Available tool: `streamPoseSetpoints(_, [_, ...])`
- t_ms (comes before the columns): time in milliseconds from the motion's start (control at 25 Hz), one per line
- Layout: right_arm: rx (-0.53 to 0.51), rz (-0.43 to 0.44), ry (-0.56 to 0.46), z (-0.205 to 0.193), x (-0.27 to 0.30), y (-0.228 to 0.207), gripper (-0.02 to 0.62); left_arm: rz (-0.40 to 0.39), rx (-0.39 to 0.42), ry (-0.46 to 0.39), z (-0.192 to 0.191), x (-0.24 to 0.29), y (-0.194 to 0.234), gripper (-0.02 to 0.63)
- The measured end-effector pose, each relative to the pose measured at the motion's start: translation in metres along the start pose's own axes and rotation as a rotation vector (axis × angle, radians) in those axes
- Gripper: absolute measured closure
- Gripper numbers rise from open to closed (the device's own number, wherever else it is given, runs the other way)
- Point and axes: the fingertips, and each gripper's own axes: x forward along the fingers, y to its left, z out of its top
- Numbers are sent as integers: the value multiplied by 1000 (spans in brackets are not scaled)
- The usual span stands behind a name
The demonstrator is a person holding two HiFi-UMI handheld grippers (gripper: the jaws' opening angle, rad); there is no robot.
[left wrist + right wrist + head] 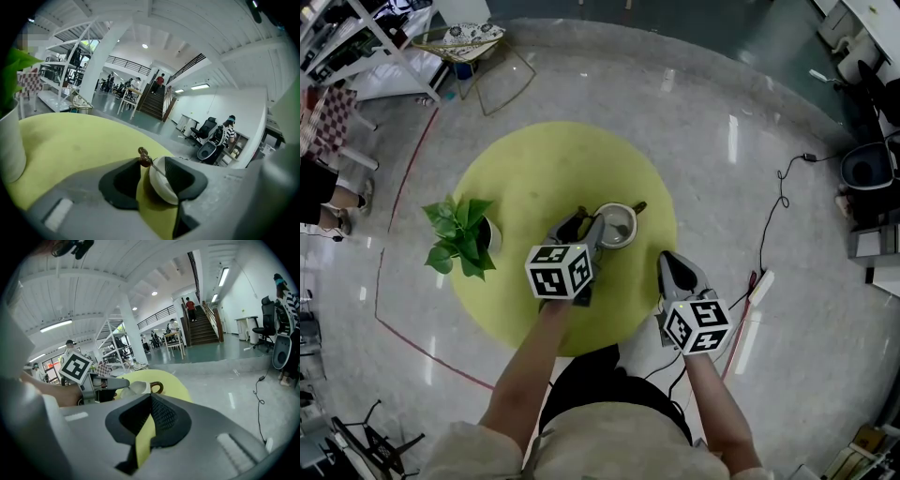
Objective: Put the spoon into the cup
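Over the yellow table, my left gripper stood open just beside the cup, the spoon inside it; my right gripper was closed and empty.

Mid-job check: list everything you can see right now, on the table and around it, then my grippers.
table: one, yellow-green, round, centre of the floor
cup: one, white with a brown handle, on the table just ahead of the left gripper
spoon: one, thin handle with a brown knob, leaning out of the cup
plant: one, green leaves in a white pot, at the table's left edge
power strip: one, white, on the floor right of the table
cable: one, black, on the floor to the right
left gripper: one, grey, jaws apart at the cup, the spoon's knob between them but not clamped
right gripper: one, grey, jaws together and empty, at the table's near right edge
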Motion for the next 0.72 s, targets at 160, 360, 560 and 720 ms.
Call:
streamPoseSetpoints(160, [-2, 4, 0, 0, -1, 2, 594, 13, -16, 9, -2, -1, 2, 446])
streamPoseSetpoints(360, [-2, 9, 2, -2, -2, 4, 594, 18, -26, 12, -9, -8, 3, 446])
streamPoseSetpoints(560, [0, 14, 1, -6, -4, 8, 594, 17, -34, -3, -13, -20, 3, 446])
streamPoseSetpoints(720, [-1, 22, -3, -8, -5, 13, 594, 20, -37, -17, -16, -31, 2, 446])
